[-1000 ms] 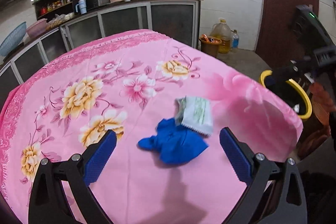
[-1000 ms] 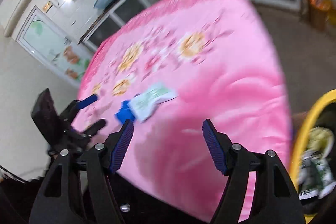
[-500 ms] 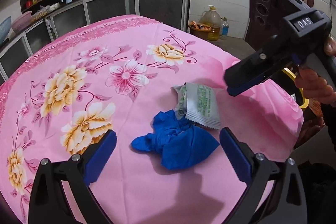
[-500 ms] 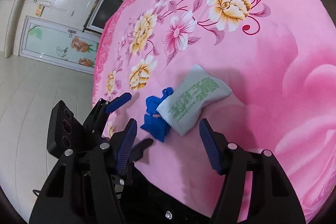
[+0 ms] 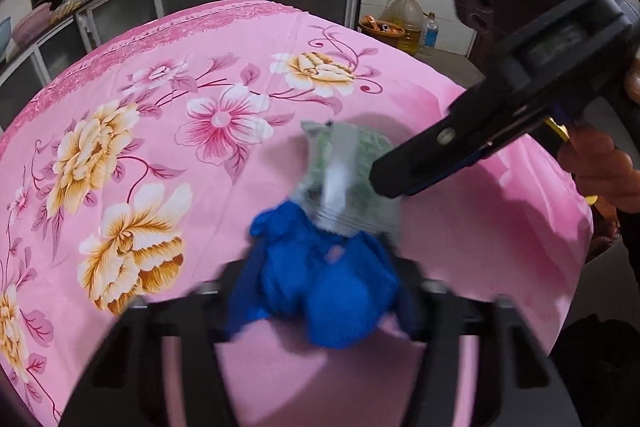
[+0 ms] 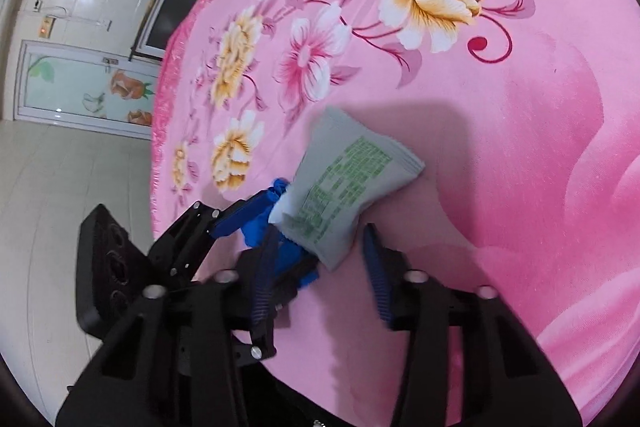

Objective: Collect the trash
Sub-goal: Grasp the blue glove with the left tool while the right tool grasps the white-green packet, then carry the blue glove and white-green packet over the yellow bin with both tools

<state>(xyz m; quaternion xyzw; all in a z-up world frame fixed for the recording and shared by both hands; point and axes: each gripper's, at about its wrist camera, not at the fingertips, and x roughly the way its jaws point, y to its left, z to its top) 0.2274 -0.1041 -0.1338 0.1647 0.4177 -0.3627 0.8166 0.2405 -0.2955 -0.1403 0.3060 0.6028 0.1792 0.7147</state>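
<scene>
Right tool point(image 6: 320, 267): jaws closing around grey packet point(image 6: 340, 187); blue glove point(image 6: 260, 223) beside; pink floral tabletop point(image 6: 500, 147).

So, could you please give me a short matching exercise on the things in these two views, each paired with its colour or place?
Things:
1. crumpled glove
2. packet
3. oil jug
4. tablecloth

Colour or place:
a. pink with flowers
b. on the floor by the wall
c. blue
d. grey with green print

Pairs: 1-c, 2-d, 3-b, 4-a
</scene>
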